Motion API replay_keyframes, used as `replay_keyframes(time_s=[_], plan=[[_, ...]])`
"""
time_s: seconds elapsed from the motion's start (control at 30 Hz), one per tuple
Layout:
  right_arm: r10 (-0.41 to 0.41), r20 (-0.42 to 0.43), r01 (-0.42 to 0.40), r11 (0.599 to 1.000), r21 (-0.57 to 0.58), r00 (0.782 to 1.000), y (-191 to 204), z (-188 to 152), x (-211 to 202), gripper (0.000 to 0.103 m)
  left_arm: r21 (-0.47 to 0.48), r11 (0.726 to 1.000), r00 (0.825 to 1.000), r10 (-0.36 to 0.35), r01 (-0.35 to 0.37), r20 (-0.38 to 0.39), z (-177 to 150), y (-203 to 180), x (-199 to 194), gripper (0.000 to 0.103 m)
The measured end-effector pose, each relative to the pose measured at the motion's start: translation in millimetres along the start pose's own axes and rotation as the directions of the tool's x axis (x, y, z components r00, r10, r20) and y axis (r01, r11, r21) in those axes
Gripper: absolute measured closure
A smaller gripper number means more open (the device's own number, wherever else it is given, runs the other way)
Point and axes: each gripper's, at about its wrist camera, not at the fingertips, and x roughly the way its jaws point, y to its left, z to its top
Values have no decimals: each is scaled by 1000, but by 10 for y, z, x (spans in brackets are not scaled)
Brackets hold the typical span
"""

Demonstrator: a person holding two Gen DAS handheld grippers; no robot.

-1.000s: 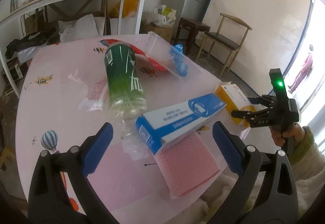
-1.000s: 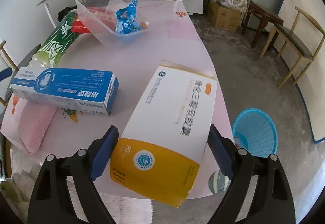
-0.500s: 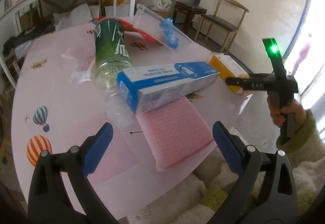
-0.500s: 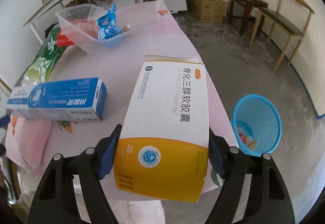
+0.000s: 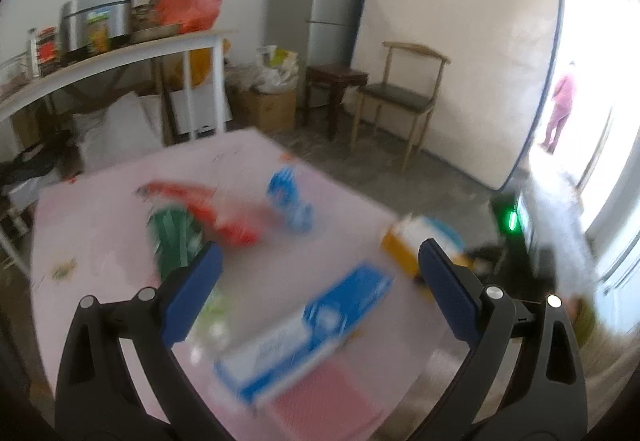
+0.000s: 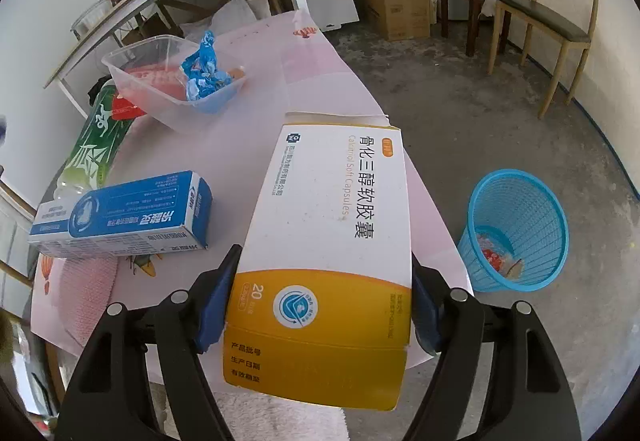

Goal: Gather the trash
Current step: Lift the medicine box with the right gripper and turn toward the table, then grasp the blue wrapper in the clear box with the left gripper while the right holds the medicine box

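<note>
On the surface (image 6: 320, 53): pink cover carrying a blue box (image 6: 120, 217), green bottle (image 6: 98, 145) and clear tub (image 6: 160, 81) of wrappers.
Room: blue basket (image 6: 516, 229) on concrete floor beside the surface; chair (image 6: 548, 25) by the wall.
Right gripper (image 6: 320, 305): jaws clamped on the yellow-white box (image 6: 332, 241).
Left gripper (image 5: 316, 285): jaws wide, holding nothing; view blurred.

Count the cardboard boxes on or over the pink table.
2. The white-and-orange capsule box is clamped in the right gripper at the table's near edge; the blue-and-white rectangular box lies to its left. Others may be hidden.
</note>
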Motion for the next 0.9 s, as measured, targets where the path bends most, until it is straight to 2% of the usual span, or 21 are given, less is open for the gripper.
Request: replay_keyframes(time_s=[0.07,0.17,0.23,0.27,0.3,0.37,0.4,0.5,0.53,0.6,0.7,0.77,0.9], plan=[[2,3,-2,1000,-1,1000,-4,-9,-3,31,26,999,999,-19,20,-37,317,-20,233,9],[7,12,-7,1000,-6,1000,-13,-23,-4,31,94,996,992,16,-4,-122,664,-118,692,9],[13,18,-13,1000,-7,1000,-16,-27,-6,30,119,993,969,39,-10,-244,866,-109,1182,9],[18,21,-18,1000,-6,1000,-21,-26,-8,31,117,993,947,47,-10,-318,925,-79,1446,14],[24,23,-24,1000,-3,999,-32,-24,-7,31,112,994,927,56,-15,-370,946,-49,1628,25],[35,29,-35,999,2,999,-57,-29,-13,31,92,994,864,93,-54,-495,939,88,2025,33],[39,31,-39,999,3,999,-59,-31,-13,31,77,994,824,108,-79,-556,917,172,2227,38],[57,42,-58,998,10,997,-86,-36,-16,31,52,990,744,135,-133,-654,858,360,2597,47],[60,43,-60,998,8,997,-89,-41,-16,30,50,986,726,149,-156,-671,848,407,2680,49],[60,47,-61,998,2,997,-84,-48,-16,30,56,982,706,167,-178,-689,825,451,2773,56],[63,53,-62,998,-8,997,-71,-61,-17,31,74,981,698,179,-178,-693,769,458,2832,65],[70,55,-70,998,-2,996,-88,-53,-16,31,94,980,706,192,-176,-682,749,436,2819,80],[86,59,-87,996,15,995,-114,-56,-28,32,109,980,728,197,-166,-656,789,435,2754,95]])
